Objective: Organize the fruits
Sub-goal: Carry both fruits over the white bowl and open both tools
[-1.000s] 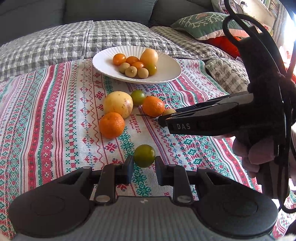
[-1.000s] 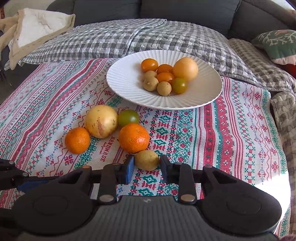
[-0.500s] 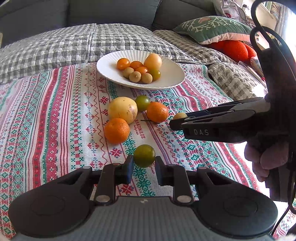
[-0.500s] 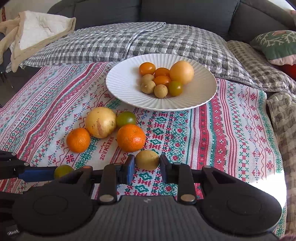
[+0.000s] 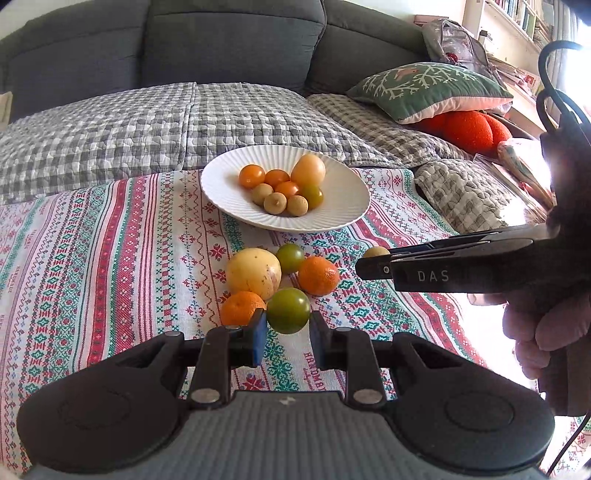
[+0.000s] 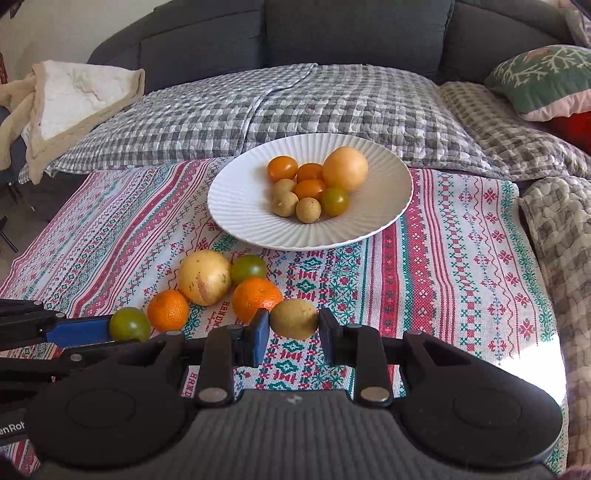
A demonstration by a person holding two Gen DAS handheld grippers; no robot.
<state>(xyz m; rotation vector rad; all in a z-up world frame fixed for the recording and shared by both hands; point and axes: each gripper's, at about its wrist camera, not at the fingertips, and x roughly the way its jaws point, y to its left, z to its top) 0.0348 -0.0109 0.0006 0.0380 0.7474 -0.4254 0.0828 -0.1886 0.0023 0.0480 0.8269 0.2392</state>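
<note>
A white ribbed plate (image 6: 391, 206) is lying on a cloth (image 6: 461, 266) showing red, green and white stripes; behind, a grey checked quilt (image 6: 295, 107) is covering the dark grey sofa (image 6: 351, 33).

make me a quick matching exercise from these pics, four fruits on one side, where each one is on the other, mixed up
Column 1
1. green tomato
2. small tan fruit
3. big peach-coloured fruit
4. big yellow fruit

Column 2
A. on the white plate
B. between the left tongs
C. lying on the patterned cloth, beside two oranges
D. between the right tongs

Pairs: 1-B, 2-D, 3-A, 4-C
</note>
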